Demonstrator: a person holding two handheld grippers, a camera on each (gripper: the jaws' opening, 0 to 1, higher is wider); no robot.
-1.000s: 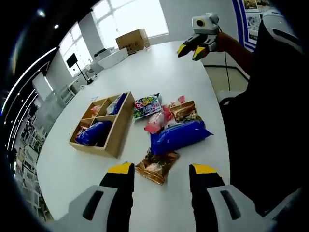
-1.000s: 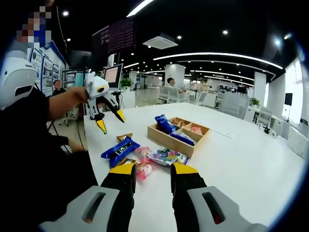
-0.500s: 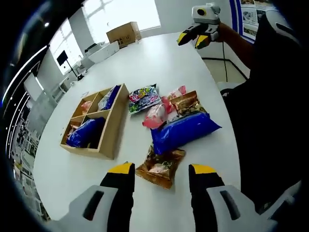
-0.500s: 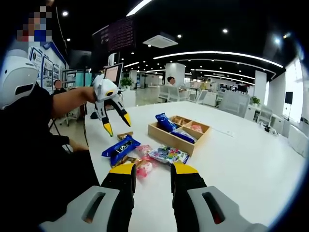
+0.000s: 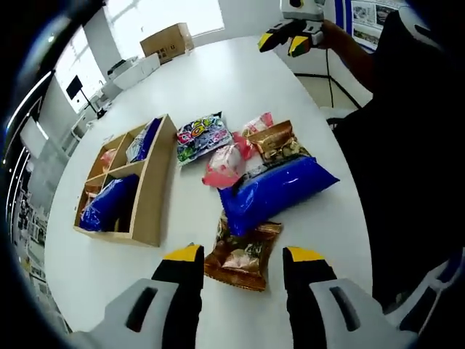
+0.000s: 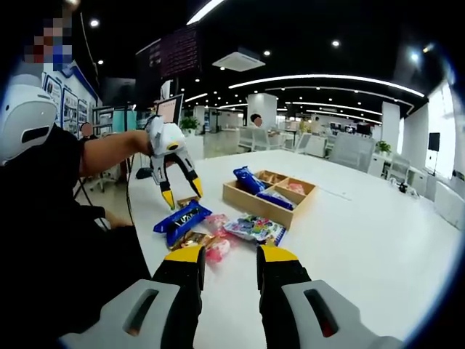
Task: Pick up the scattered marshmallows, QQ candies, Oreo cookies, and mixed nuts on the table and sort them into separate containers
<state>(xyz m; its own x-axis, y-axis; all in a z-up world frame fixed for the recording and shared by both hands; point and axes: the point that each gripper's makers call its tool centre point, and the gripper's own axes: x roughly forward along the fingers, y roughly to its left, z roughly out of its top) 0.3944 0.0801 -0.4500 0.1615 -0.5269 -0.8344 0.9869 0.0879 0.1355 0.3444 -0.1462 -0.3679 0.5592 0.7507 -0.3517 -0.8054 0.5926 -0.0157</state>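
Hovering low over the near edge of the white tabletop (image 5: 240, 80), the left claw (image 5: 236, 256) has its yellow-tipped jaws spread apart and holds nothing; the brown mixed-nuts packet (image 5: 242, 256) lies flat between and just beyond the tips, which looks like a line-up for a pick.

Item, snacks: a loose cluster near the person. The blue Oreo pack (image 5: 276, 190) lies touching the far end of the nuts packet; a second brown nuts bag (image 5: 280, 144), a pink marshmallow bag (image 5: 225, 164) and a multicoloured QQ candy bag (image 5: 201, 134) lie just beyond it, overlapping at their edges.

Item, container: a wooden divided tray (image 5: 149, 196) stands left of the cluster, apart from it. It already carries a blue pack in its near compartment and other packets in the far ones, so sorting is partly done.

Item, right claw (image 6: 227, 259): held high and far from the work, jaws parted, empty, seemingly waiting its turn. In the left gripper view it shows at the far right (image 5: 285, 38).

Changes against the earlier frames: the left claw has come forward and down, so that the nuts packet now sits right at its tips. The packets and tray lie as they did. The right claw remains aloft.
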